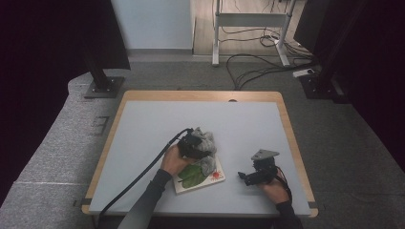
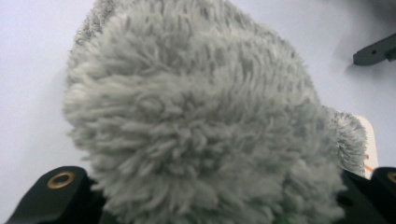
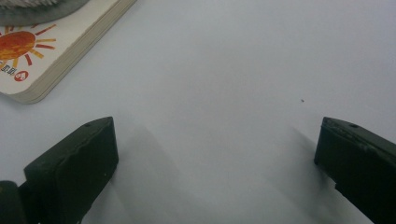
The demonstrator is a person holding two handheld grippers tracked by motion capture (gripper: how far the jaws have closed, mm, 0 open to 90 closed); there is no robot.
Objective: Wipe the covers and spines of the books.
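High view: left hand-held gripper clamps fluffy cloth over book; right hand-held gripper open.

In the left gripper view the fluffy grey cloth covers the jaws of the left hand-held gripper almost wholly, and the book shows only as a sliver behind it. From the high view the cloth and the person's left hand hide part of the book's cover, whose print is too small to read. In the right gripper view the picture's top left edge cuts the book off.
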